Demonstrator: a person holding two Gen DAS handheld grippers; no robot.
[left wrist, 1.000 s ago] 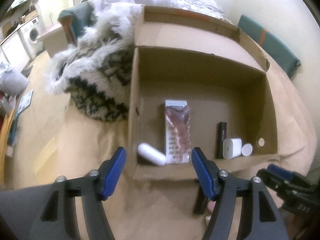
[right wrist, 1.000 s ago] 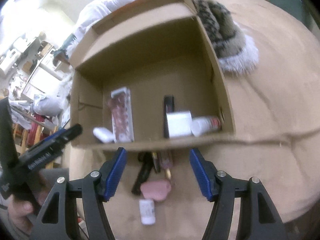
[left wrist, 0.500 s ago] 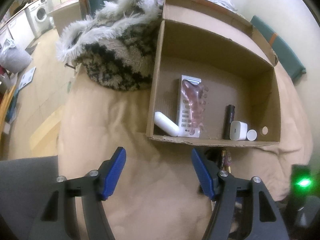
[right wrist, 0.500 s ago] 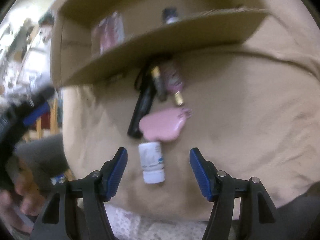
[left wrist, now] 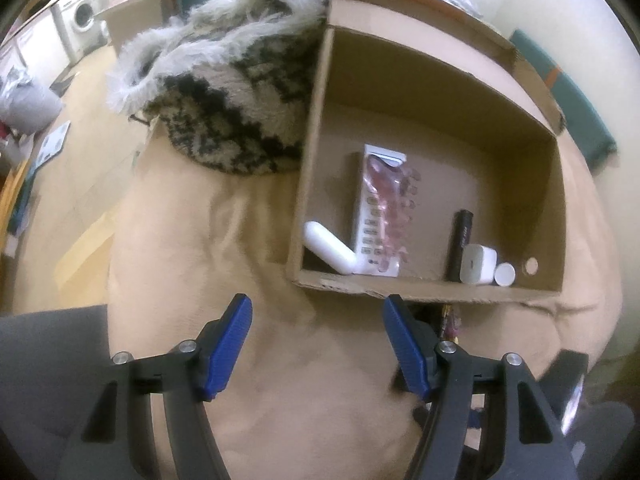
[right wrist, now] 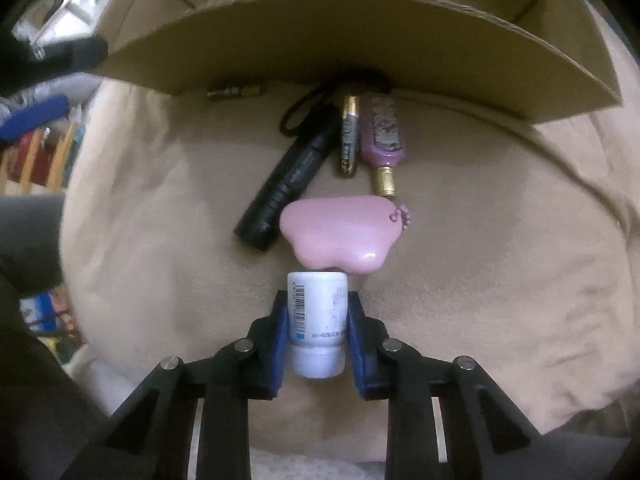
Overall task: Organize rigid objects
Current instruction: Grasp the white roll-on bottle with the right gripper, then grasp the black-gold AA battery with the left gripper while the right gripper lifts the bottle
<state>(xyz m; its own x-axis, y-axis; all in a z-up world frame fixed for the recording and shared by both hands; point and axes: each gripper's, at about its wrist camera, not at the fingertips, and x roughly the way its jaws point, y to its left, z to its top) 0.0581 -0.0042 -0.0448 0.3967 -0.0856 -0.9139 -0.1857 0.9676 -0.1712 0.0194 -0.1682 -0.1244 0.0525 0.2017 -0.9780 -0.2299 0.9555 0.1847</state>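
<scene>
Step in hand: pick-up. Right gripper [right wrist: 318, 330] jaws have just closed — pads now clamp the white bottle [right wrist: 317, 322], which lies on the tan cover just near of the pink case [right wrist: 340, 234], touching it. Left gripper [left wrist: 316, 346] jaws stand apart, empty, near of the cardboard box [left wrist: 320, 120]. Next, as I judge: lift clear of the pink case, carry over the box's near wall — set down in a free spot.

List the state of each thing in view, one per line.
Right tool: jaws just closed, shut on the white bottle.
Left tool: open, empty.
Cardboard box: open, partly filled.
Remote: lying in box.
Pink case: lying on the blanket, outside box.
Flashlight: lying outside box.
</scene>
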